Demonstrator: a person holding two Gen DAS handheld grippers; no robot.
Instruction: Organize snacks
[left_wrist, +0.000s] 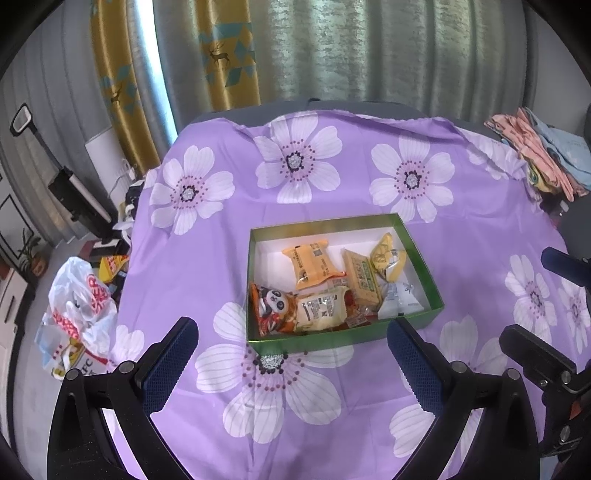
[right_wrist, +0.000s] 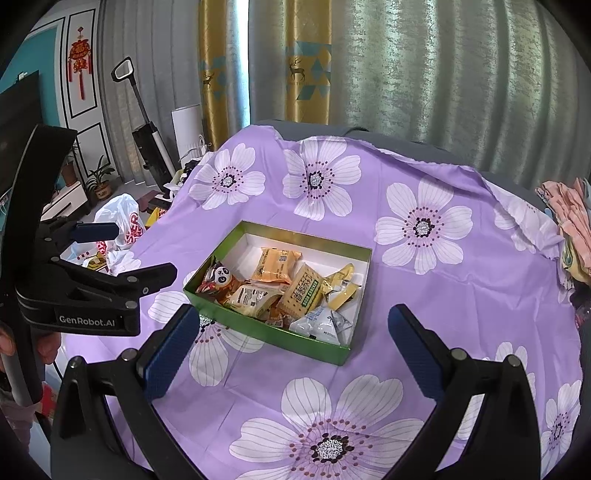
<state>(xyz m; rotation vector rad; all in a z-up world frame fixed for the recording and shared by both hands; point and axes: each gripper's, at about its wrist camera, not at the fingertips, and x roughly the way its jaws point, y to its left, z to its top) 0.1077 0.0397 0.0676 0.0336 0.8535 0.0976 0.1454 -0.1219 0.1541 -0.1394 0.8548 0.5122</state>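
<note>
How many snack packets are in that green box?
About 7 show: panda packet front-left, cream packet beside it, orange packet, cracker pack, yellow packet, white packet, small candy. More may hide underneath.

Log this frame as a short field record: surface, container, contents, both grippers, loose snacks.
surface: purple floral tablecloth
container: open green box, lidless, resting on the cloth
contents: panda packet, orange packet, soda cracker packet, white triangular packet, others mixed in
left gripper: open, holding nothing, near side of box
right gripper: open, holding nothing
loose snacks on cloth: none visible
</note>
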